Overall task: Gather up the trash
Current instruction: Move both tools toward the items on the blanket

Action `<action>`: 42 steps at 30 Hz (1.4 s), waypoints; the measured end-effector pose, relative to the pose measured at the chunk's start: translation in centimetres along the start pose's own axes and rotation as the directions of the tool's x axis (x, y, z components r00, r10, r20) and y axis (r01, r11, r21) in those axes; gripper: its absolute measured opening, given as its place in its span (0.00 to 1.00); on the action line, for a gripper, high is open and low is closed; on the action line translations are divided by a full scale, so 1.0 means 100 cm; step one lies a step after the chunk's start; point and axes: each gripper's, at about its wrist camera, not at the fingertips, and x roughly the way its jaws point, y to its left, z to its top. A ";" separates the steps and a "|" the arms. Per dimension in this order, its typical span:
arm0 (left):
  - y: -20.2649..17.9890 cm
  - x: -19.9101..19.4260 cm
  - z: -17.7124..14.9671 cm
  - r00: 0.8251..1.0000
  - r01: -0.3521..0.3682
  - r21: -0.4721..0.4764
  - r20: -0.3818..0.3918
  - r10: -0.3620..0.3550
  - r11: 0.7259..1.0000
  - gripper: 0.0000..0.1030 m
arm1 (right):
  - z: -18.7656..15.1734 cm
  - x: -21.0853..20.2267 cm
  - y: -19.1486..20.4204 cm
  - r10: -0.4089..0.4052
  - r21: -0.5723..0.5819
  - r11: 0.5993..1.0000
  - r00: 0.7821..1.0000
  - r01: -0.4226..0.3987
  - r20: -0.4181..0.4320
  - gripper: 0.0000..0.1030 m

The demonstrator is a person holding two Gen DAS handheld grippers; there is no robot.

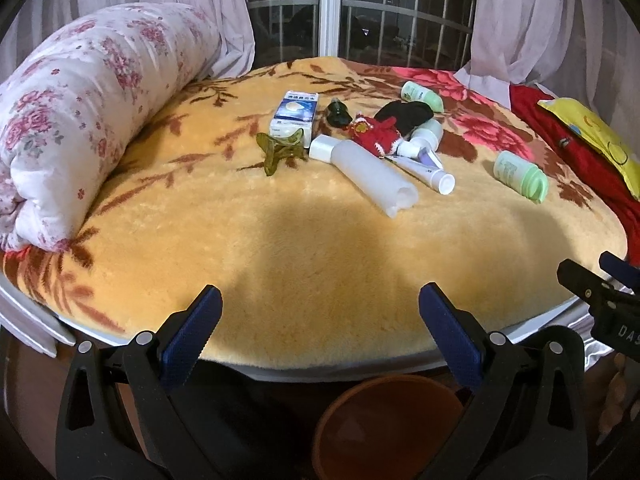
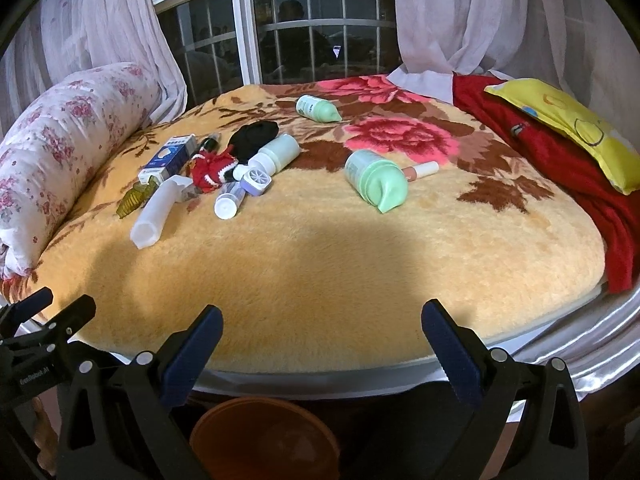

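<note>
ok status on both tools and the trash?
Left tool open, empty. Right tool open, empty. Bottles, tube, box untouched mid-bed; nearest green bottle. Bin below bed edge. Path clear.

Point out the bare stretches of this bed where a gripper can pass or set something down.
Free: the wide front strip of blanket, between the near bed edge and the white tube; also the patch between the nearer green bottle and the red cloth. Crowded: the cluster around the carton, red knit item and black cloth.
</note>
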 end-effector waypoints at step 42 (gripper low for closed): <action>0.001 0.082 0.067 0.992 0.046 -0.058 -0.114 -0.052 0.997 0.93 | 0.083 0.085 -0.011 -0.017 0.005 1.000 0.996 0.017 -0.089 0.95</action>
